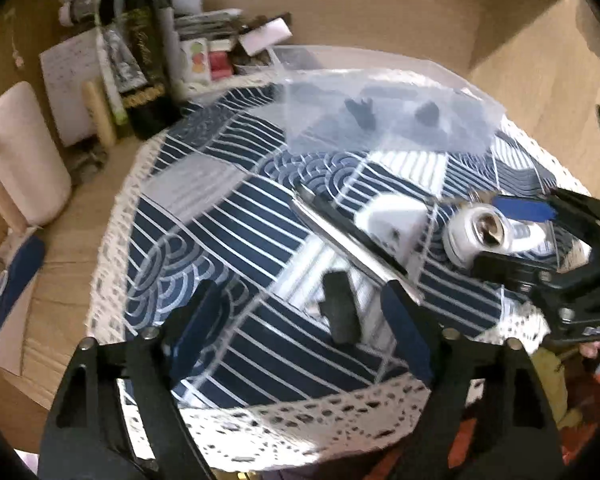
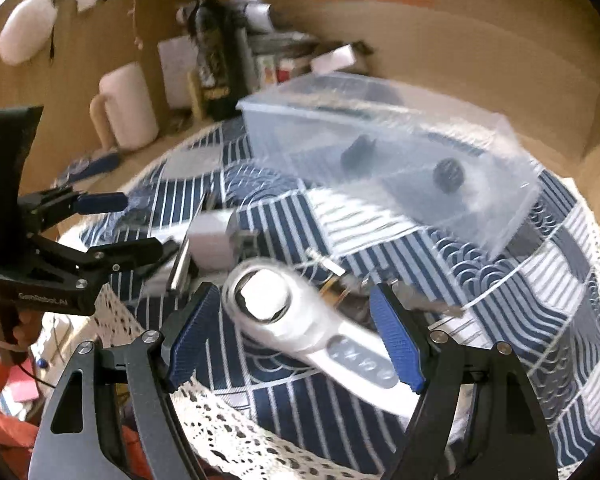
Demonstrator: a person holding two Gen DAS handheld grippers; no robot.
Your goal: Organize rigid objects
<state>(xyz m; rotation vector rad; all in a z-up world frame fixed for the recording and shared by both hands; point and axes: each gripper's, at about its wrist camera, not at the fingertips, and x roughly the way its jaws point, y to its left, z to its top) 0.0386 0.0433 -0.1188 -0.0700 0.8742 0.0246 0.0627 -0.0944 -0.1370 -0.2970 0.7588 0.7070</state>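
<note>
a: two grippers. left gripper (image 1: 300, 320) spread wide, holding nothing, hanging over a small black block (image 1: 341, 307) on the cloth. right gripper (image 2: 296, 332) spread wide too, one blue pad (image 2: 190, 334) on each side of the white handheld device (image 2: 300, 320), not squeezing it yet.

b: one white handheld device, then?

a: yes, just one. smooth, white, plastic-looking, with a round shiny head and a grey strip of buttons on the handle. lying flat on the cloth, in front of the clear plastic box (image 2: 380, 152).

b: and inside the box?

a: two little dark things (image 2: 358, 152) sitting apart. too blurry to name. see-through walls, straight edges, box shape.

b: anything else to count?

a: one white cube-shaped plug (image 2: 214, 242), just left of the device. one long silver and black bar (image 1: 348, 236) lying slanted near the left gripper. one blue and white cloth (image 1: 228, 216) with stripes and wave shapes and a lacy white edge. one dark glass bottle (image 1: 140, 40) standing at the back. one pale mug (image 1: 24, 156) with a tan handle, off the cloth on the wooden table (image 1: 60, 272).

b: hard bits to see?

a: plenty. some small metal bits (image 2: 332, 280) behind the device, smeared by blur. a heap of boxes and papers (image 1: 220, 36) at the back, too muddled to count. lower end of the device's handle hidden by the right-hand blue pad.
</note>
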